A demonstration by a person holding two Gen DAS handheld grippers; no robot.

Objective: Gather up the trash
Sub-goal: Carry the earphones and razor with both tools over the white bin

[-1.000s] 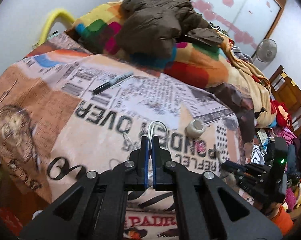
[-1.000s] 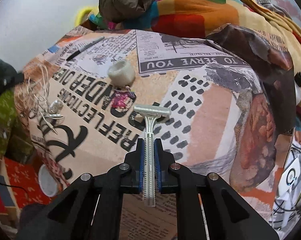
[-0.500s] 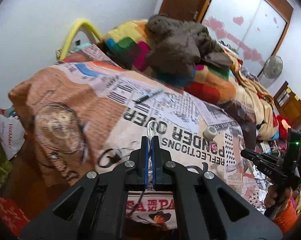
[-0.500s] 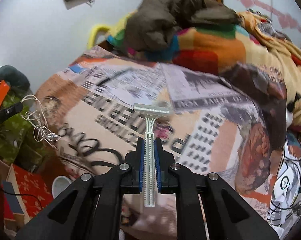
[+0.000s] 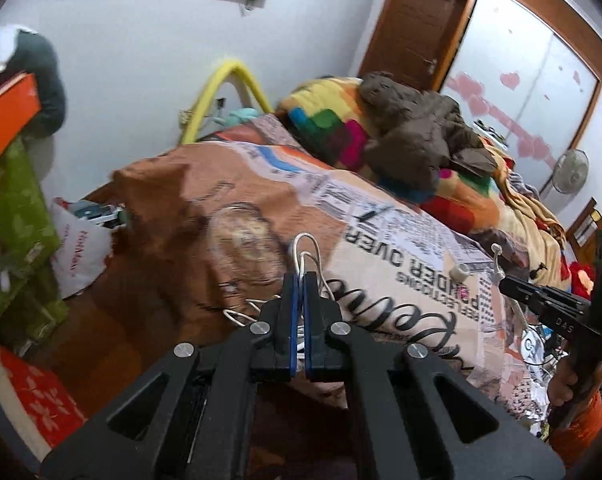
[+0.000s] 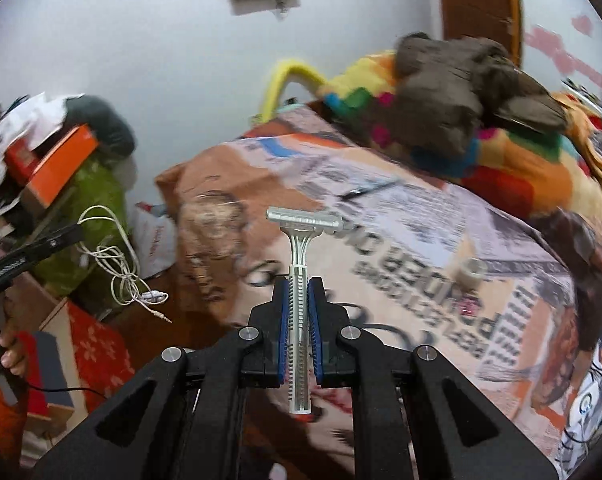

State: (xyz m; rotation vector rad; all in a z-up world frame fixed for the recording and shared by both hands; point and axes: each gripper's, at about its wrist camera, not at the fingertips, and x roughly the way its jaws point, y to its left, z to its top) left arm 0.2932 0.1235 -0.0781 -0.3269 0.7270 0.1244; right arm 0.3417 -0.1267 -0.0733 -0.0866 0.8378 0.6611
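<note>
My left gripper is shut on a tangle of white earphone cable, held in the air off the bed's left side; the cable also shows dangling in the right wrist view. My right gripper is shut on the handle of a clear disposable razor, head up, above the bed. On the newspaper-print bedspread lie a small white tape roll, a pink wrapper and a black marker.
A white plastic bag sits on the floor left of the bed. A green-covered stack with an orange box stands at the left. A colourful blanket with a brown jacket is heaped at the bed's far end.
Both grippers have pulled back from the bed and swung left with their loads, the cable and the razor. The floor and the white bag have come into view.
</note>
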